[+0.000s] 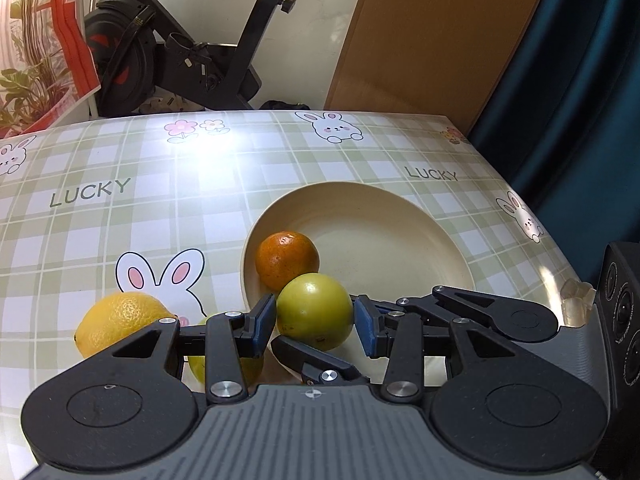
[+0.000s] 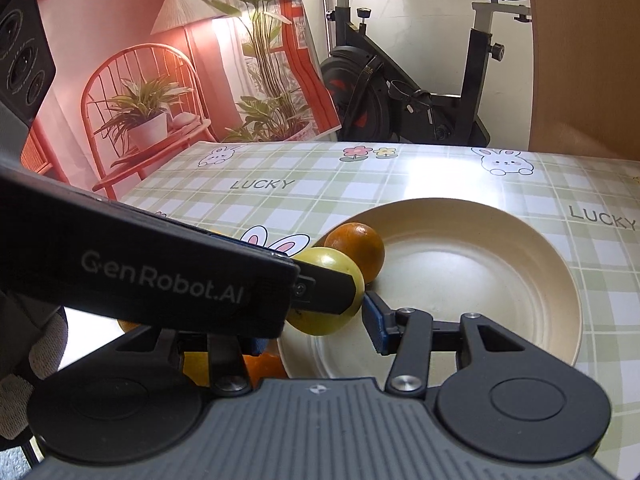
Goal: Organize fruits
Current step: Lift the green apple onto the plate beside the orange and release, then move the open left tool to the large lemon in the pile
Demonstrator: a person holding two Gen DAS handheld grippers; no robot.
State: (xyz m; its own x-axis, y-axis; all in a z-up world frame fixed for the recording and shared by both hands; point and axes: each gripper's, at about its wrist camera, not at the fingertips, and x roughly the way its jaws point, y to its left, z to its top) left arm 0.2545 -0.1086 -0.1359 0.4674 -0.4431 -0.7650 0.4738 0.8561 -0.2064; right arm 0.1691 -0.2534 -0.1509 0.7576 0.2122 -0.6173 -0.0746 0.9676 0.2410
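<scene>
Left wrist view: your left claw (image 1: 314, 322) is clamped on a green fruit (image 1: 314, 312), blue pads against its two flanks, the fruit held at the near rim of the cream plate (image 1: 400, 240). Whether it hangs clear of the plate or rests on it, you can't tell from here. A finger of your right claw (image 1: 320, 364) crosses just under the fruit.

Right wrist view: the right claw (image 2: 316, 328) stands apart with nothing gripped; only its right pad is plain to see, the left one sits behind the left tool's body. The green fruit (image 2: 326, 292) lies just ahead and left of that gap.

The relation that matters: the plate's bare floor lies straight ahead of the held fruit, and the orange fruit (image 1: 287, 260) sits touching it or nearly so, on the plate's near-left side. Judged from this, the release should go ahead-right, clear of the orange.

Left of the plate, near the tabletop's (image 1: 120, 220) near edge, a yellow citrus (image 1: 120, 320) waits, closer to your left hand. Another yellowish fruit (image 1: 198, 364) shows partly under the left claw.
</scene>
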